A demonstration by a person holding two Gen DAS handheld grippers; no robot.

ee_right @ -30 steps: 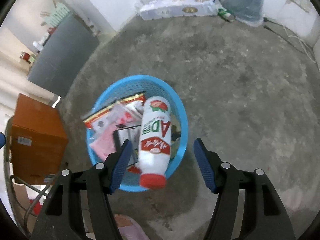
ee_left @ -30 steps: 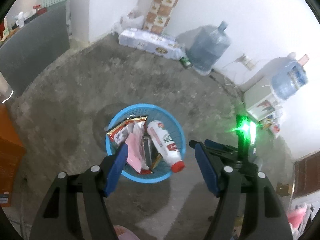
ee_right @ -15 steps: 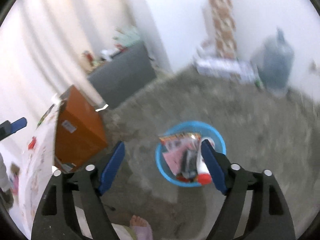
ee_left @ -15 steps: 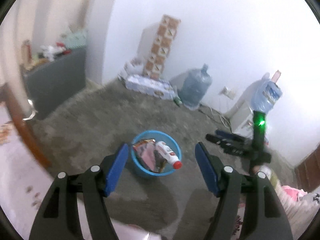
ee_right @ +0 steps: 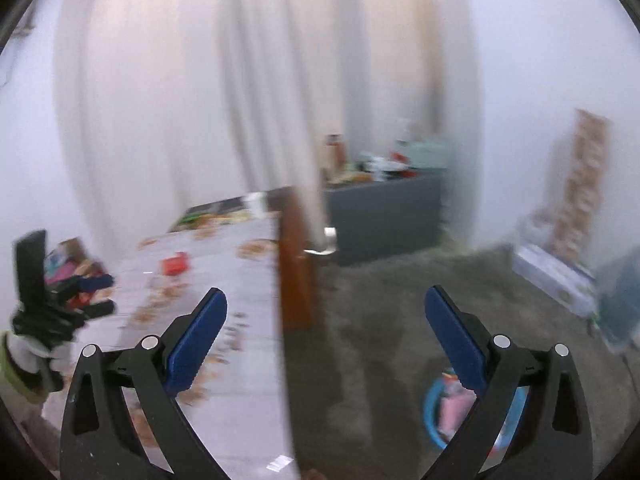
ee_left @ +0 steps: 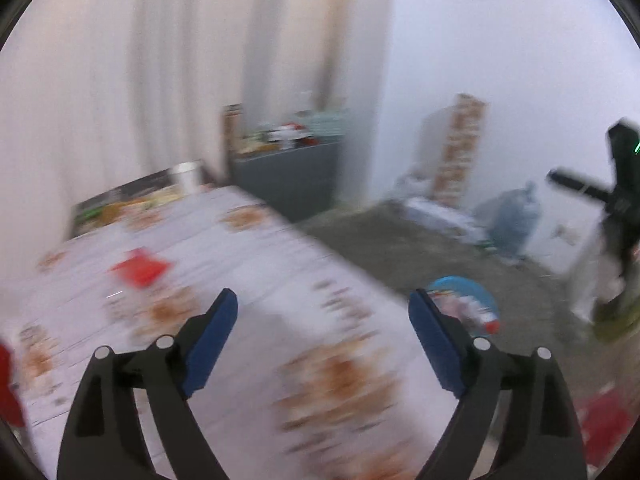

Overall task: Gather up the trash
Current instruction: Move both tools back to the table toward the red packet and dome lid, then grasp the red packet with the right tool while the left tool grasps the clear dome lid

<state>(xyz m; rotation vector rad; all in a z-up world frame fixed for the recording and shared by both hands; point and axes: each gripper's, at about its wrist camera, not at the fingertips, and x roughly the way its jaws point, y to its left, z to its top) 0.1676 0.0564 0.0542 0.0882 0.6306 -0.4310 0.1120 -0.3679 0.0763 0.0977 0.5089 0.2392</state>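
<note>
while both claws spread wider with nothing between them, the red wrapper (ee_left: 138, 272) lies ahead and left of the left claw (ee_left: 322, 344) on the tabletop (ee_left: 280, 264), farther from the right claw (ee_right: 326, 336); blue basket (ee_left: 476, 292) sits on the floor to the right

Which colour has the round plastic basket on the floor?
Light blue; the round plastic basket shows best in the left wrist view.

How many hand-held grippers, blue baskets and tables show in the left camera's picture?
Hand-held grippers: 2, the left hand-held gripper and the right hand-held gripper, jaws opening, nothing between them
Blue baskets: 1
Tables: 1
Total: 4
</note>
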